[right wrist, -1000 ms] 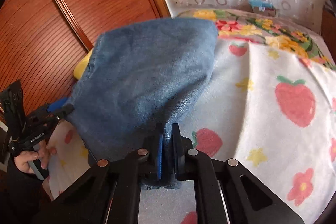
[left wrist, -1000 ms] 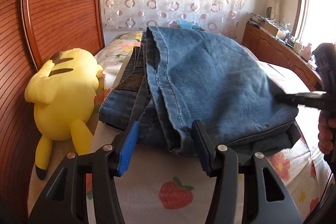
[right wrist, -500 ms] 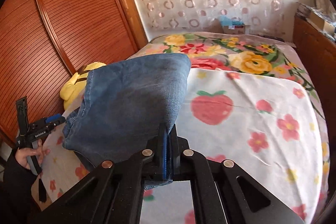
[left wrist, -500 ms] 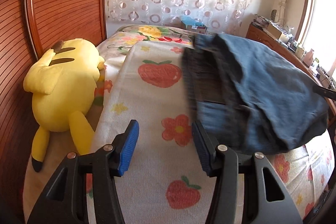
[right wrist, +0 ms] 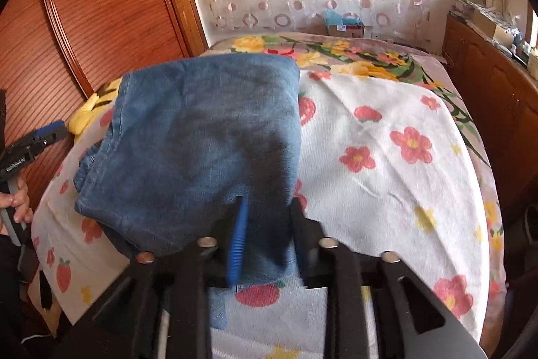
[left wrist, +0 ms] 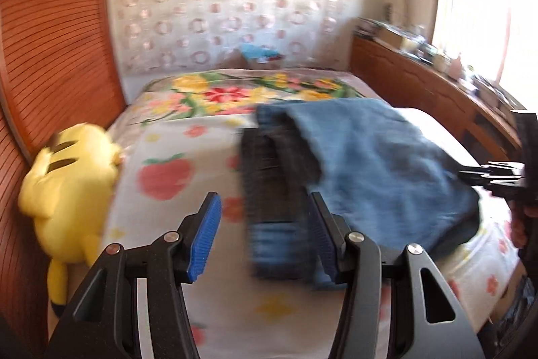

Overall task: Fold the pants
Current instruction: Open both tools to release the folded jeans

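The right gripper [right wrist: 267, 238] has its jaws parted, with a corner of the folded pants [right wrist: 201, 140] lying loose between them. The left gripper [left wrist: 260, 234] is also open and holds nothing. The pants lie on the strawberry bedsheet [right wrist: 386, 190]. If a finger catches the denim while leaving, the top layer could unfold.

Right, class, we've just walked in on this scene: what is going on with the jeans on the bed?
A person with a gripper in each hand is folding jeans on a bed with a strawberry and flower sheet. The jeans lie in a folded bundle. The right gripper is open, its fingers either side of the near edge of the denim. The left gripper is open too, holding nothing. A yellow plush toy lies alongside.
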`<move>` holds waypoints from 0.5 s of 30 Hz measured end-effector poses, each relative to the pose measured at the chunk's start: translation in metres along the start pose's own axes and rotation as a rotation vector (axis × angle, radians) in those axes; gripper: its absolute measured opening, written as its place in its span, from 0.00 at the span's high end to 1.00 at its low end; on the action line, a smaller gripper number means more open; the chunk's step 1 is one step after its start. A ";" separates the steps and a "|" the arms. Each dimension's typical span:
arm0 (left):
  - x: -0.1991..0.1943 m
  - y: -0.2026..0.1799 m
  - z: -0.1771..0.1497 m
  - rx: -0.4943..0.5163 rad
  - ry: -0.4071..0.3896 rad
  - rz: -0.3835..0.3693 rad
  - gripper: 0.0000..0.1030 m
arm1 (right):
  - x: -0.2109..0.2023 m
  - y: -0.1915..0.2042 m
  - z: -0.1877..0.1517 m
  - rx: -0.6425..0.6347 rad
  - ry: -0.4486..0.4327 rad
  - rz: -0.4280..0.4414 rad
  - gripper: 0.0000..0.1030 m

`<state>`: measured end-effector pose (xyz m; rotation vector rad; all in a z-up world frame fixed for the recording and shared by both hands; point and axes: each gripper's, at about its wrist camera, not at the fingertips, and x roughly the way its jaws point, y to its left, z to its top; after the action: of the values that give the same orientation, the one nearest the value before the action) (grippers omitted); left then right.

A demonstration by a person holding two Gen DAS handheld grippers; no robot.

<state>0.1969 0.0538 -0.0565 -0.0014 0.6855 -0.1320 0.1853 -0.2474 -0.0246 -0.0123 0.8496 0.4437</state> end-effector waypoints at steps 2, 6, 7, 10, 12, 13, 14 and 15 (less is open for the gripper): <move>0.006 -0.019 0.003 0.012 0.011 -0.032 0.47 | -0.004 0.003 -0.001 0.002 -0.005 -0.020 0.60; 0.022 -0.057 0.003 0.054 0.050 -0.087 0.47 | -0.003 -0.009 -0.002 0.036 -0.010 -0.014 0.51; 0.024 -0.066 0.003 0.065 0.059 -0.095 0.47 | -0.003 -0.013 -0.001 0.042 -0.008 -0.014 0.50; 0.033 -0.085 0.000 0.093 0.090 -0.116 0.47 | -0.004 -0.018 -0.005 0.061 0.009 0.012 0.49; 0.036 -0.094 0.001 0.107 0.101 -0.116 0.47 | -0.003 -0.021 -0.005 0.064 0.014 0.017 0.49; 0.039 -0.097 0.000 0.114 0.108 -0.114 0.47 | -0.002 -0.020 -0.005 0.067 0.019 0.022 0.49; 0.041 -0.099 -0.001 0.121 0.116 -0.112 0.47 | -0.001 -0.021 -0.005 0.071 0.022 0.027 0.49; 0.042 -0.100 -0.002 0.125 0.124 -0.111 0.47 | -0.001 -0.022 -0.006 0.071 0.023 0.037 0.49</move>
<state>0.2157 -0.0503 -0.0806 0.0898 0.8005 -0.2832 0.1892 -0.2683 -0.0313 0.0637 0.8890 0.4484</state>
